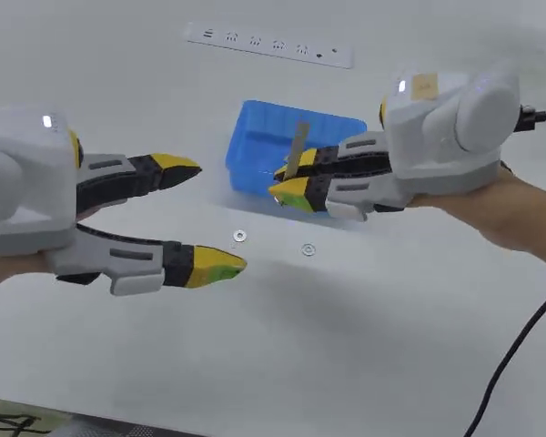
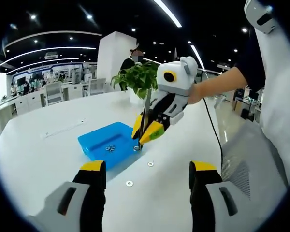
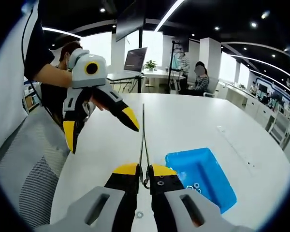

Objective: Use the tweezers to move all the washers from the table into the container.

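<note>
My right gripper (image 1: 287, 188) is shut on a pair of thin metal tweezers (image 1: 298, 148) and hovers over the near edge of the blue container (image 1: 255, 137). The tweezers' tips point down at that edge; I cannot tell whether they hold a washer. Two washers lie on the white table, one (image 1: 241, 237) left of the other (image 1: 308, 248). In the right gripper view the tweezers (image 3: 143, 140) rise between the closed jaws (image 3: 144, 171), and several washers (image 3: 193, 186) lie in the container (image 3: 208, 169). My left gripper (image 1: 205, 217) is open and holds nothing, left of the washers.
A white power strip (image 1: 268, 44) lies at the table's far side. A black cable (image 1: 519, 346) trails from the right gripper across the near right. In the left gripper view, a potted plant (image 2: 137, 77) and a person stand beyond the table.
</note>
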A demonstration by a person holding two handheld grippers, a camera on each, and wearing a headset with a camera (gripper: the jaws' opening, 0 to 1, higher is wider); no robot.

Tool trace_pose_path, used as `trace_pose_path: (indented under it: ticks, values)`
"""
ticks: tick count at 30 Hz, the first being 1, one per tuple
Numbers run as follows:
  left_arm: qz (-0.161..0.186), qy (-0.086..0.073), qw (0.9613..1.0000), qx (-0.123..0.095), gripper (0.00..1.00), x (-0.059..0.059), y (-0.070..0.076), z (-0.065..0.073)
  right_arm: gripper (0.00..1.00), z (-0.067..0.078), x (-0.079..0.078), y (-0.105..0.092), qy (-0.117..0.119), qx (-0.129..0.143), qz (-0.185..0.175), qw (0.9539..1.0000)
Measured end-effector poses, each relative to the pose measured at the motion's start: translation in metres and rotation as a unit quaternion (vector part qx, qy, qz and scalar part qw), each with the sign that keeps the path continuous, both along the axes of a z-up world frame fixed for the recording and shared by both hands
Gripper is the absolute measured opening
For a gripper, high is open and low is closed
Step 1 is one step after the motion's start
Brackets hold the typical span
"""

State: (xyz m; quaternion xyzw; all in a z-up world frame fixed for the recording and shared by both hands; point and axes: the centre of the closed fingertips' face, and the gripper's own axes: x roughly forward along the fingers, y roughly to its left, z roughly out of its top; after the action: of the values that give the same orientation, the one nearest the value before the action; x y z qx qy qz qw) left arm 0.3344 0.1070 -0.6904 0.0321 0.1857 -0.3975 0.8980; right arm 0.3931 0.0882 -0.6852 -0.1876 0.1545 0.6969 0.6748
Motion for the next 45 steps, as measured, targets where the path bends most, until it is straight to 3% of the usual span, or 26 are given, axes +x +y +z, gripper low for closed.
trace_pose_path:
  ticks: [7, 14, 18, 22, 27, 32, 35, 39, 45]
  values:
    - [0.017, 0.005, 0.9998, -0.001, 0.87, -0.013, 0.010, -0.004, 0.09, 0.024, 0.026, 0.009, -0.014, 0.016, -0.012, 0.9997]
    - [0.028, 0.005, 0.9996, -0.006, 0.99, -0.014, 0.014, -0.004, 0.09, 0.026, 0.059, 0.018, -0.027, 0.019, -0.030, 0.9990]
    - [0.027, 0.009, 0.9996, 0.000, 0.99, -0.016, 0.013, -0.007, 0.09, 0.014, 0.077, 0.024, -0.022, 0.015, -0.044, 0.9987]
    - [0.027, 0.013, 0.9995, 0.005, 0.99, -0.018, 0.015, -0.010, 0.09, -0.010, 0.091, 0.029, -0.019, -0.005, -0.053, 0.9984]
    - [0.043, 0.022, 0.9988, 0.007, 0.99, -0.019, 0.024, -0.014, 0.09, -0.040, 0.095, 0.037, -0.016, -0.030, -0.045, 0.9984]
    - [0.051, 0.033, 0.9980, 0.019, 0.99, -0.025, 0.031, -0.021, 0.09, -0.055, 0.093, 0.041, -0.010, -0.035, -0.033, 0.9988]
    - [0.059, 0.038, 0.9973, 0.022, 0.99, -0.026, 0.036, -0.024, 0.09, -0.067, 0.092, 0.039, -0.018, -0.050, -0.022, 0.9983]
    - [0.073, 0.041, 0.9965, 0.007, 0.99, -0.024, 0.038, -0.021, 0.09, -0.072, 0.093, 0.037, -0.015, -0.052, -0.021, 0.9983]
    - [0.072, 0.048, 0.9962, 0.010, 0.99, -0.024, 0.036, -0.026, 0.09, -0.074, 0.093, 0.036, -0.010, -0.052, -0.023, 0.9983]
